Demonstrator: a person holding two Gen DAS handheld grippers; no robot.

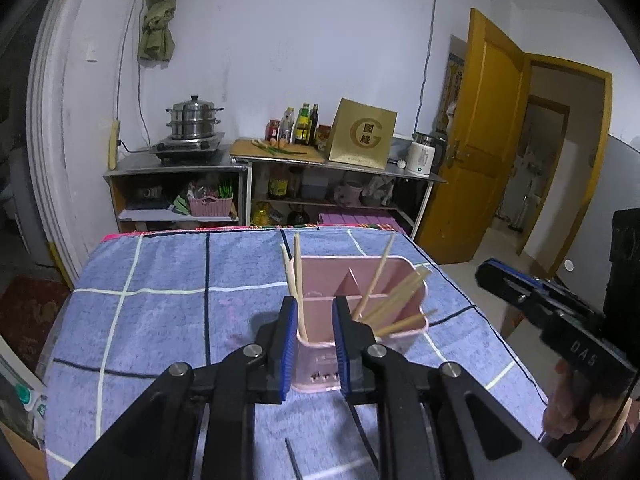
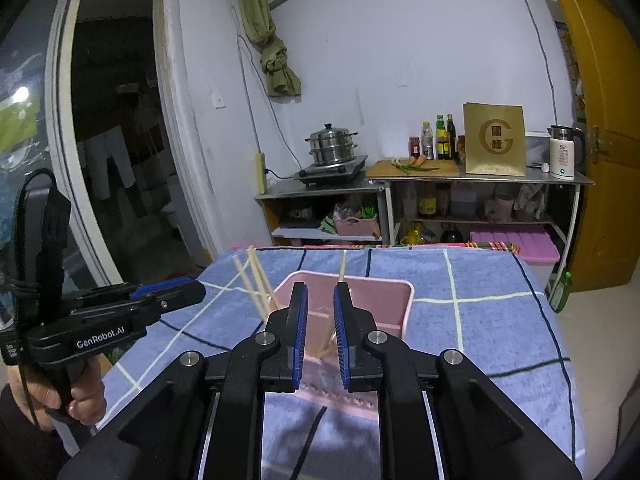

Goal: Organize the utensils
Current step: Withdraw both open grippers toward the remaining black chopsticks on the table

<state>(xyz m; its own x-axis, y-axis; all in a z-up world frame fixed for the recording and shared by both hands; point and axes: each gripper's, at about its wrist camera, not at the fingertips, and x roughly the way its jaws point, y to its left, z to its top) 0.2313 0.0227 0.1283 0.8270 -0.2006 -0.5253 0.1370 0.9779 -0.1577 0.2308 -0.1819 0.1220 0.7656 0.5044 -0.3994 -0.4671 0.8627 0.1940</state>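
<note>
Left tongs [image 1: 314, 312] slightly parted, nothing gripped, pink utensil holder [image 1: 360, 300] just beyond, right tongs [image 2: 320, 300] likewise ajar and empty, chopsticks [image 1: 394, 304] standing inside, table [image 1: 160, 280] middle, blue checked cloth.

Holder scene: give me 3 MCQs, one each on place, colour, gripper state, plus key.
1. Where does the holder stand?
A. on the checked cloth
B. on the steel shelf
C. on the floor

2. What colour is the holder?
A. green
B. pink
C. white

3. How does the left gripper stand?
A. clamped on a spoon
C. out of view
B. jaws apart, gripping nothing

Key: 1 A, the holder sits on the blue checked cloth; 2 B, its walls are pink, with chopsticks inside; 3 B, a gap shows between the blue pads and nothing is pinched.
</note>
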